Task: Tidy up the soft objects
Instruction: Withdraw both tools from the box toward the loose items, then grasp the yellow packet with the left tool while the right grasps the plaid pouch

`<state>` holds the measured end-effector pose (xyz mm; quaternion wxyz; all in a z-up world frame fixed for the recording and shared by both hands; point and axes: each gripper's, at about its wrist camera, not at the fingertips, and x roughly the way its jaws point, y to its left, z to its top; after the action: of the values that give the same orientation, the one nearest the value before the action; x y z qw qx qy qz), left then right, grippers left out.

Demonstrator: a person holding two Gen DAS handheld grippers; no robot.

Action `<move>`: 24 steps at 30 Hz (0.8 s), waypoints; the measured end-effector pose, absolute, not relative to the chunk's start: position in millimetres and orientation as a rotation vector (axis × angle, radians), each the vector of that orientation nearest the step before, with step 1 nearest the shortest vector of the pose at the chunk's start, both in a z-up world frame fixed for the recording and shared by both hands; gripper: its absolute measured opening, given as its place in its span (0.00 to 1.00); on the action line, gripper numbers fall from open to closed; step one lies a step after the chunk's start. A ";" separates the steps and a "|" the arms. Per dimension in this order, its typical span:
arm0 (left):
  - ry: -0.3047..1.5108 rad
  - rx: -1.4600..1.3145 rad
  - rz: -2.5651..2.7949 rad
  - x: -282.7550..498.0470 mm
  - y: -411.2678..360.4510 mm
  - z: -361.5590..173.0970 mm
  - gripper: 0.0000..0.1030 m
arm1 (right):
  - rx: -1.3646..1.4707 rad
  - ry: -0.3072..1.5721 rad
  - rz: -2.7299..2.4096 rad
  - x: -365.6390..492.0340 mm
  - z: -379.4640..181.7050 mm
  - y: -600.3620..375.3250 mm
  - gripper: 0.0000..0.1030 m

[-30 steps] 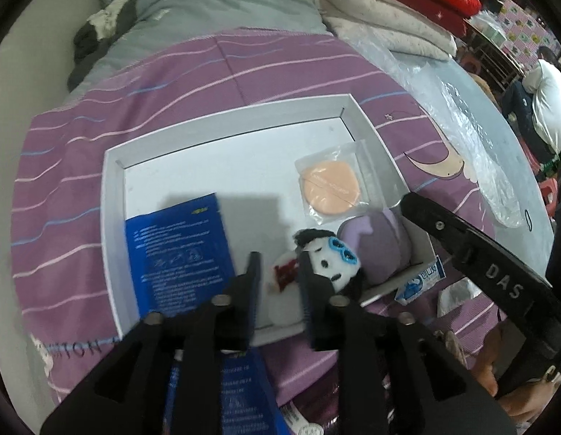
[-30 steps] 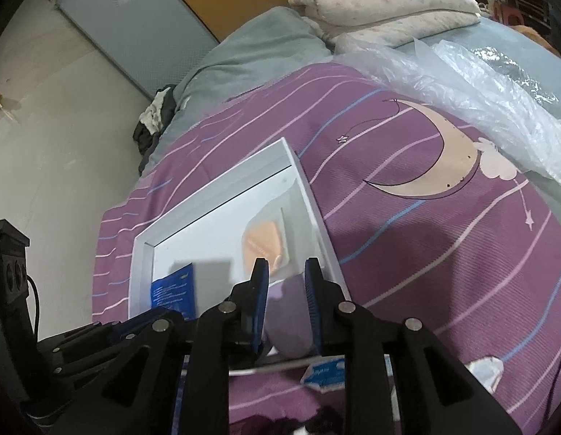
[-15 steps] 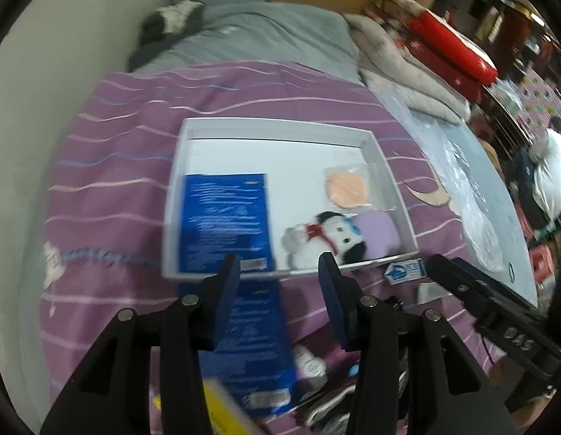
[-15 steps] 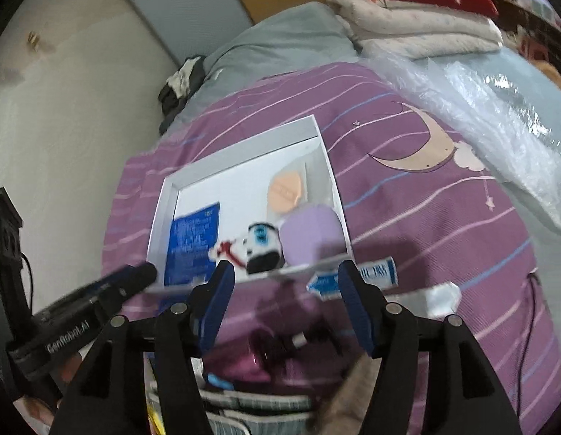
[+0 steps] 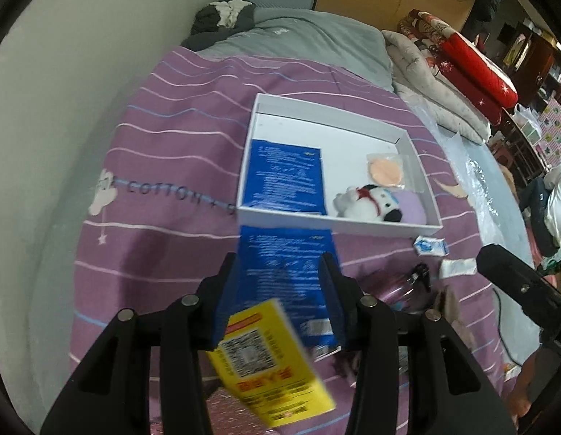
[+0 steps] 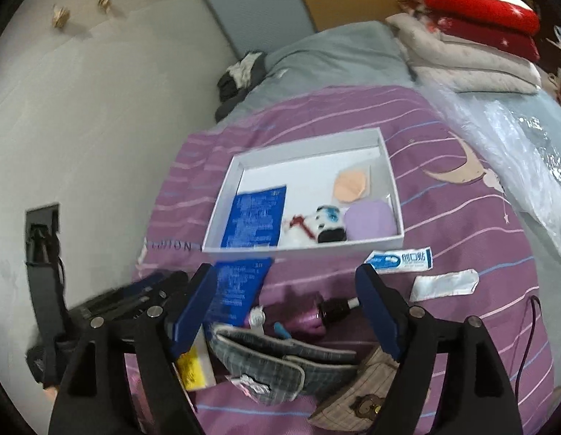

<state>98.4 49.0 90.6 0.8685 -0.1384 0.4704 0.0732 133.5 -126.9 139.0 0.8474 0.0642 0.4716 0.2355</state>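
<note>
The fingers of the left gripper (image 5: 280,290) are held apart and empty, those of the right gripper (image 6: 285,308) are opening on nothing, the plush toy (image 6: 313,224) already lies in the white tray (image 6: 305,145), and a grasp on the grey pouch (image 6: 280,359) on the bed is judged next.

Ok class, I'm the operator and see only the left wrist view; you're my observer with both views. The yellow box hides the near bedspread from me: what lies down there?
Observer: A grey checked pouch lies there, nearer than the white box.
Operator: Anything beside it?
Observer: A beige checked item with a bear patch, touching the pouch's right end.
Operator: I see only part of the right gripper. Is it holding anything?
Observer: No. The right gripper has its jaws opening, with nothing gripped.
</note>
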 end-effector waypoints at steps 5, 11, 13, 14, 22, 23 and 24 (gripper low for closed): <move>1.006 -0.352 0.121 91.2 68.3 84.0 0.45 | -0.003 0.992 0.503 124.3 123.8 -110.8 0.77; 1.037 -0.431 0.025 85.6 77.4 77.2 0.45 | -0.110 0.970 0.601 110.3 113.5 -88.6 0.77; 1.055 -0.456 0.009 84.5 80.2 75.4 0.46 | -0.148 0.964 0.620 105.3 113.1 -81.3 0.77; 1.074 -0.485 -0.002 83.7 83.1 73.5 0.47 | -0.174 0.956 0.632 101.3 113.2 -77.0 0.77; 1.211 -0.643 -0.016 77.3 97.0 57.9 0.61 | -0.288 0.984 0.688 87.9 99.7 -59.1 0.77; 1.230 -0.645 0.000 76.5 97.4 55.4 0.61 | -0.294 0.993 0.690 87.9 97.4 -59.3 0.77; 1.241 -0.644 0.013 75.9 97.7 53.5 0.61 | -0.298 0.998 0.689 87.3 96.6 -59.5 0.77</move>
<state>75.8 97.7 53.5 0.7654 -0.2963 0.5713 0.0061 87.3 -59.5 96.6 0.8114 -0.1394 0.4672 0.3224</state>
